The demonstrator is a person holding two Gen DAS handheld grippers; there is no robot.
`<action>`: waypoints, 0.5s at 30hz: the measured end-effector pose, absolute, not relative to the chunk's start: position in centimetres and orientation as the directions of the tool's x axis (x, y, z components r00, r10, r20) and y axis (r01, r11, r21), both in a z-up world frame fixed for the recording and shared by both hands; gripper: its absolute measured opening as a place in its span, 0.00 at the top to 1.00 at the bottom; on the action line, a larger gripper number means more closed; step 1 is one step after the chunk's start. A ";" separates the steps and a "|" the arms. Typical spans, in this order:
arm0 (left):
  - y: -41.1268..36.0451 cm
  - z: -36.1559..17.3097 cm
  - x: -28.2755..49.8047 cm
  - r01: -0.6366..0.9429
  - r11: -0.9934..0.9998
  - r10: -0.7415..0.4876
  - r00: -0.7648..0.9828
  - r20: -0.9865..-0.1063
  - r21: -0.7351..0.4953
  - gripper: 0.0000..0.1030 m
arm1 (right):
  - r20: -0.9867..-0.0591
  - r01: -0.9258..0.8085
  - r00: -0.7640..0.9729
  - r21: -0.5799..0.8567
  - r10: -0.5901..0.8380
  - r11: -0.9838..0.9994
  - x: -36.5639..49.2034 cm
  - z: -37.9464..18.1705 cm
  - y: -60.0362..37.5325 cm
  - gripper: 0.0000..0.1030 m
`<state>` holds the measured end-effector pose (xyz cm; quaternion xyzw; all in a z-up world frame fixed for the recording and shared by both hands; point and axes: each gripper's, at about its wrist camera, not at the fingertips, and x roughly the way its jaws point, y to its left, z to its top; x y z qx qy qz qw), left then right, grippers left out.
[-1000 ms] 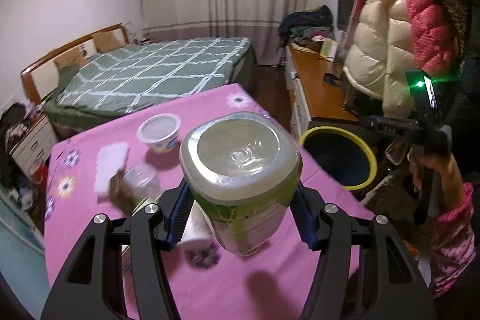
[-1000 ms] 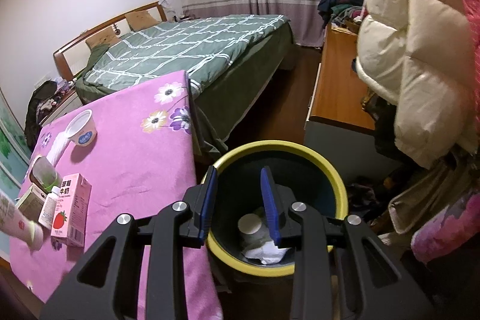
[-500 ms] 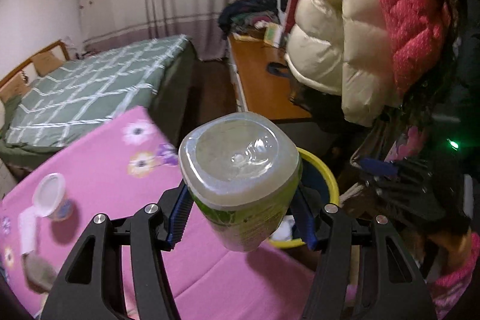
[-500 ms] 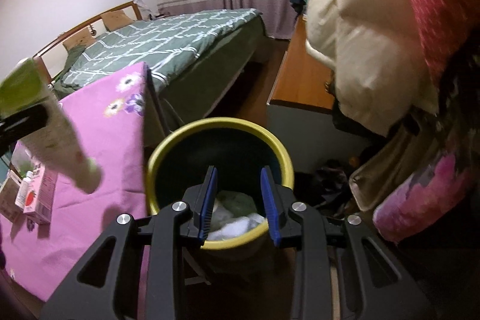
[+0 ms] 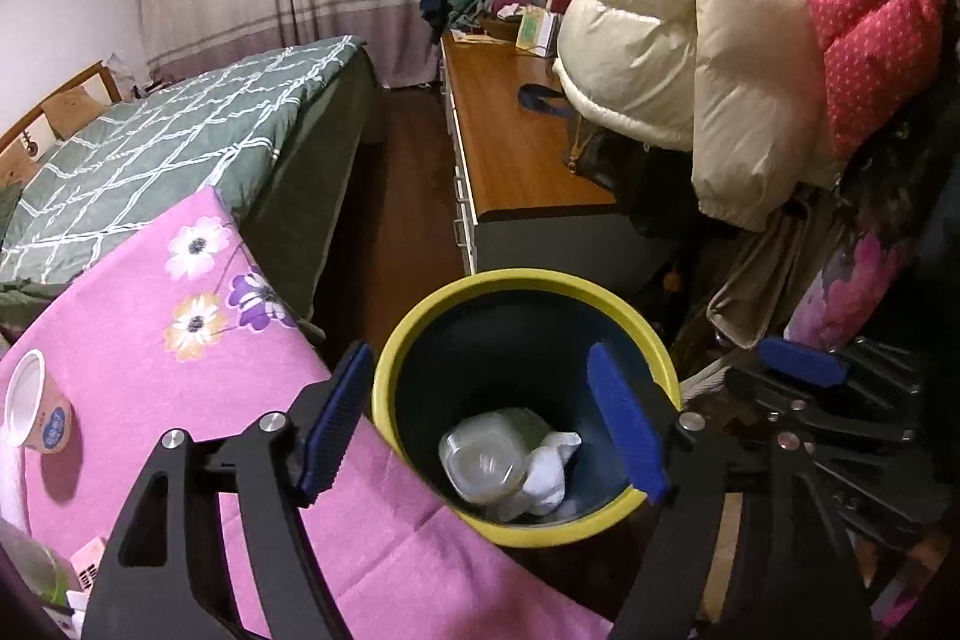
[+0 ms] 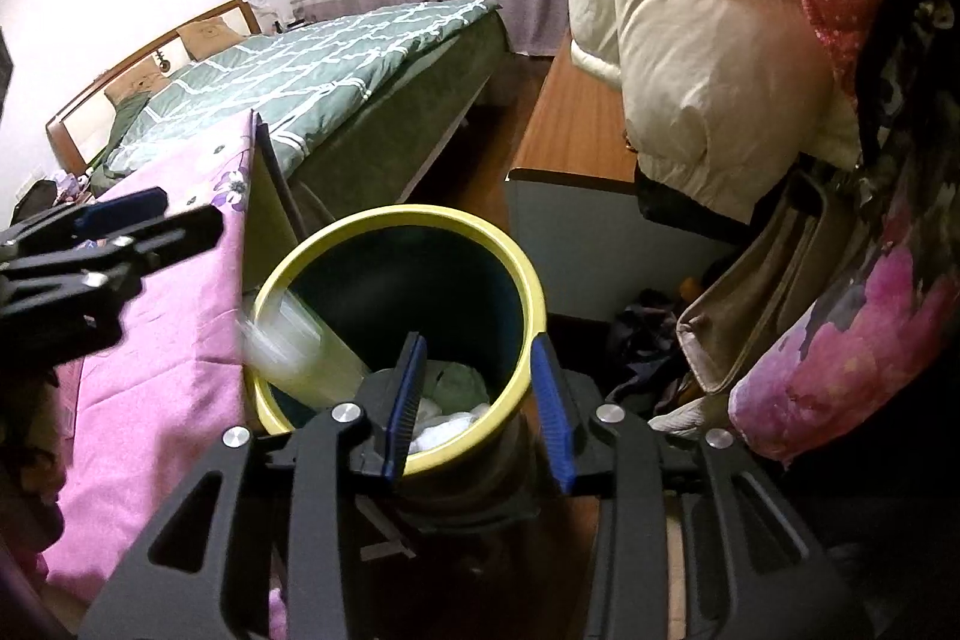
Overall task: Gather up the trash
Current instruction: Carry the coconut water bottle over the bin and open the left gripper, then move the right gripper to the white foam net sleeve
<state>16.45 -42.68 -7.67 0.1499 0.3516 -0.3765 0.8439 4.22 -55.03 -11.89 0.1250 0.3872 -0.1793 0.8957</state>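
A dark bin with a yellow rim [image 5: 528,280] stands on the floor beside the pink flowered table [image 5: 150,316]. My left gripper [image 5: 477,364] hangs above the bin, its jaws opening with nothing between them. The clear green-labelled bottle [image 5: 483,466] lies in the bin on crumpled white paper [image 5: 549,472]. In the right wrist view the bottle [image 6: 300,346] is a blur just inside the bin's rim [image 6: 420,214]. My right gripper [image 6: 478,346] hovers at the bin's near edge; its jaws are opening and hold nothing. A white yogurt cup [image 5: 33,412] stands on the table.
A bed with a green checked cover [image 5: 180,130] lies behind the table. A wooden dresser [image 5: 510,130] runs along the right, with cream and red puffy coats [image 5: 720,40] hanging over it. A beige bag [image 6: 768,292] hangs close to the bin's right.
The left gripper swung from the table over to the bin and opened, and the bottle dropped out of it into the bin. The right gripper sank a little and its jaws widened.
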 end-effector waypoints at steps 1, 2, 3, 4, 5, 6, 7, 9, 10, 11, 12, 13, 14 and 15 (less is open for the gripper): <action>-42.0 -7.0 16.2 0.737 0.676 -0.534 0.478 -0.697 -0.013 0.29 | -0.739 0.416 0.636 0.084 -0.223 0.905 4.4 -11.9 -54.9 0.66; -40.9 -6.5 15.9 0.733 0.680 -0.537 0.485 -0.690 -0.015 0.28 | -0.740 0.410 0.637 0.086 -0.218 0.908 4.5 -11.9 -54.5 0.66; -39.8 -5.8 15.6 0.725 0.689 -0.540 0.500 -0.678 -0.014 0.26 | -0.740 0.406 0.637 0.087 -0.214 0.910 4.5 -11.9 -54.3 0.66; -38.5 -5.0 15.1 0.716 0.698 -0.542 0.516 -0.664 -0.014 0.23 | -0.742 0.399 0.638 0.089 -0.207 0.912 4.6 -11.9 -53.9 0.66; -37.2 -4.3 14.7 0.705 0.709 -0.543 0.532 -0.650 -0.016 0.21 | -0.743 0.394 0.638 0.088 -0.203 0.915 4.7 -11.9 -53.8 0.66; -35.8 -3.7 14.3 0.695 0.719 -0.543 0.545 -0.638 -0.019 0.19 | -0.744 0.385 0.638 0.089 -0.195 0.919 4.9 -12.0 -53.4 0.65; -34.1 -3.0 13.8 0.682 0.731 -0.543 0.561 -0.625 -0.023 0.17 | -0.746 0.378 0.639 0.089 -0.190 0.921 5.1 -12.0 -53.0 0.65; -31.2 -2.2 13.1 0.652 0.758 -0.527 0.595 -0.606 -0.020 0.15 | -0.749 0.359 0.639 0.089 -0.175 0.929 5.6 -12.1 -51.9 0.65; -29.4 -1.8 12.7 0.630 0.776 -0.515 0.614 -0.598 -0.021 0.15 | -0.749 0.350 0.640 0.088 -0.169 0.933 5.8 -12.2 -51.5 0.65; -27.7 -1.5 12.5 0.610 0.792 -0.504 0.627 -0.594 -0.028 0.14 | -0.749 0.339 0.642 0.088 -0.162 0.937 6.1 -12.2 -50.9 0.65; -26.3 -1.3 12.3 0.595 0.803 -0.496 0.635 -0.592 -0.035 0.14 | -0.750 0.326 0.644 0.085 -0.155 0.942 6.4 -12.1 -50.2 0.65; -24.7 -1.1 12.2 0.576 0.816 -0.487 0.646 -0.589 -0.043 0.14 | -0.750 0.315 0.645 0.084 -0.148 0.945 6.7 -12.1 -49.7 0.65; -22.7 -0.8 12.0 0.547 0.835 -0.471 0.661 -0.584 -0.053 0.14 | -0.749 0.301 0.647 0.082 -0.140 0.950 6.9 -12.0 -49.0 0.65; -20.7 -0.6 11.7 0.514 0.855 -0.451 0.680 -0.579 -0.062 0.14 | -0.749 0.285 0.649 0.080 -0.131 0.955 7.3 -11.9 -48.1 0.65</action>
